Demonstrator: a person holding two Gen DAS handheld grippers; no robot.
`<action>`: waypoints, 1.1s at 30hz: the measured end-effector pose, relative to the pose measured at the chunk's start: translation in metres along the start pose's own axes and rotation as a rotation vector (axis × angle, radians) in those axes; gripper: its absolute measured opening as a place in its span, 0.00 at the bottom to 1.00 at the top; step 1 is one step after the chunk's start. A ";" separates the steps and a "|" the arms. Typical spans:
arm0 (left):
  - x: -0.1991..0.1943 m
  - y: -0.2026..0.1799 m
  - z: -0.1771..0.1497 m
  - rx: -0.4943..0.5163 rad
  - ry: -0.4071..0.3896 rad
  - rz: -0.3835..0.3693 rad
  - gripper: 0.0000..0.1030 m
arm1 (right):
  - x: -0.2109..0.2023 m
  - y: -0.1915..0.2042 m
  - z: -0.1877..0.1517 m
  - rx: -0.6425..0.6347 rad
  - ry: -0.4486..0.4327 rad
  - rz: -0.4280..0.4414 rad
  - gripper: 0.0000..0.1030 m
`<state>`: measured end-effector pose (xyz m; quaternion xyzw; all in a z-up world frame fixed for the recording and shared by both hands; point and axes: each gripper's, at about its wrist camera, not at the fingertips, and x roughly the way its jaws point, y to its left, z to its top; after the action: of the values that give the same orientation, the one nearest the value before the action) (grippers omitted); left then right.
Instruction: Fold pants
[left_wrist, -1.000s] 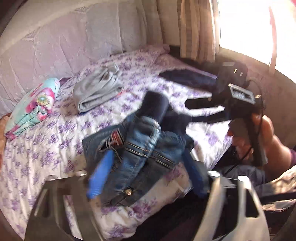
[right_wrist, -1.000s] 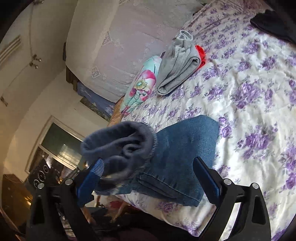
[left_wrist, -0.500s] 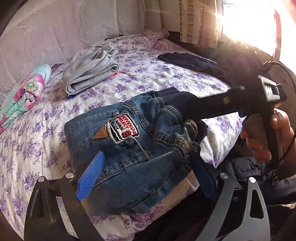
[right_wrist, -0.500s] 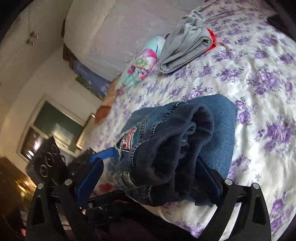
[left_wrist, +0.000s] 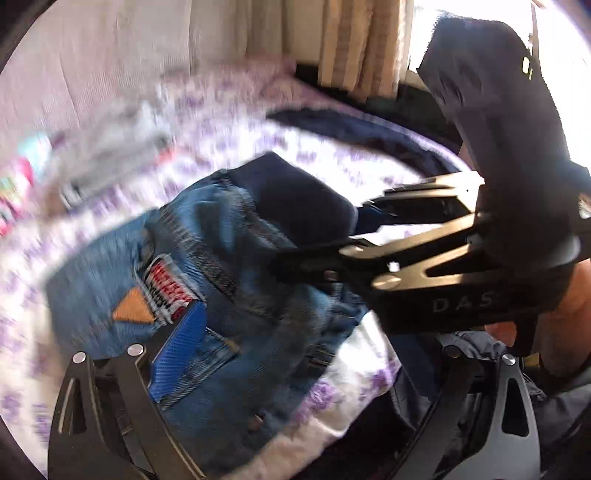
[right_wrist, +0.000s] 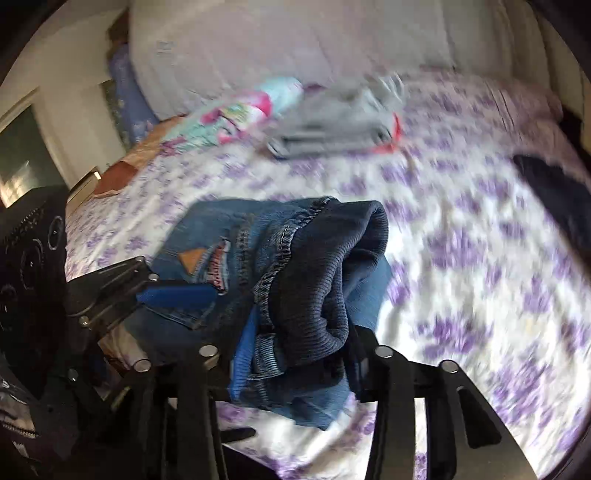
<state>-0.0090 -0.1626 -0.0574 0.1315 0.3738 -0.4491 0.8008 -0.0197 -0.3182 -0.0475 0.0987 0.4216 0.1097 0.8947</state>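
Note:
Folded blue jeans with a red patch and dark ribbed waistband lie near the bed's front edge, also in the right wrist view. My right gripper is shut on the dark waistband and denim bunched between its fingers; it shows from the side in the left wrist view. My left gripper is open, its blue pad lying on the jeans by the patch; it shows in the right wrist view.
The bed has a white sheet with purple flowers. Folded grey garment and a colourful rolled item lie at the back. A dark garment lies at the right. Curtains hang behind the bed.
My right gripper has closed on the waistband. Both grippers have moved closer over the jeans; the views are blurred with motion.

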 end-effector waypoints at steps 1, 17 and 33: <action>0.002 0.002 -0.002 -0.005 -0.016 0.002 0.87 | 0.008 -0.019 -0.006 0.086 0.003 0.069 0.64; -0.028 0.066 -0.050 -0.254 -0.019 0.111 0.96 | 0.009 0.003 0.038 0.049 -0.040 0.220 0.62; 0.009 0.119 0.003 -0.309 0.002 0.084 0.96 | 0.013 -0.017 0.004 0.036 -0.070 0.123 0.57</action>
<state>0.0925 -0.1033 -0.0769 0.0227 0.4333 -0.3525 0.8292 -0.0064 -0.3310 -0.0593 0.1445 0.3852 0.1535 0.8984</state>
